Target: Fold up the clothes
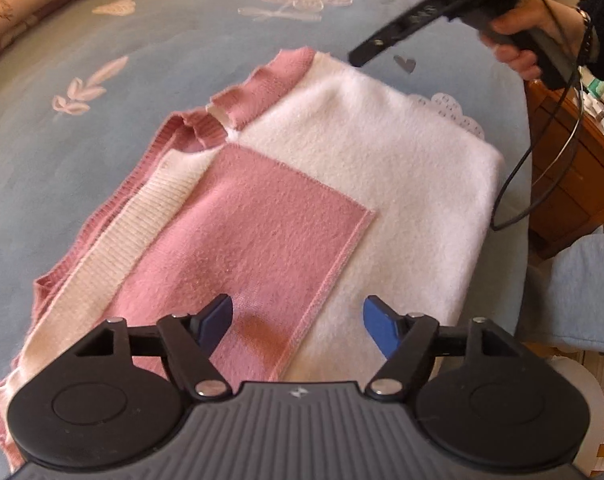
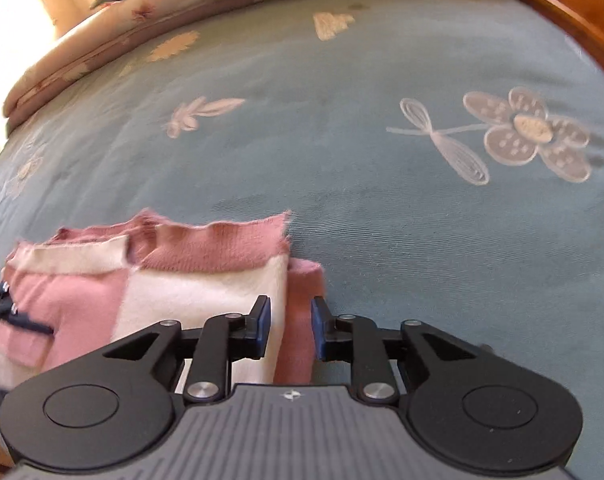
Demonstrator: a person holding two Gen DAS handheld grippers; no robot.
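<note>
The pink-and-white sweater [image 1: 302, 184] looks soft, light and limp: a fleecy knit that will likely sag and slide out of a narrow pinch, so a doubled edge or the ribbed hem [image 1: 114, 236] probably gives the surest hold. It lies flat on the blue flowered bedspread [image 2: 342, 140], already gathered into a rough rectangle, white body with a pink patch panel and pink ribbed collar. The left gripper [image 1: 298, 316] hovers just over the patch, fingers spread wide and empty. The right gripper [image 2: 290, 328] has its fingers partly apart, straddling the sweater's pink side edge without pinching it.
</note>
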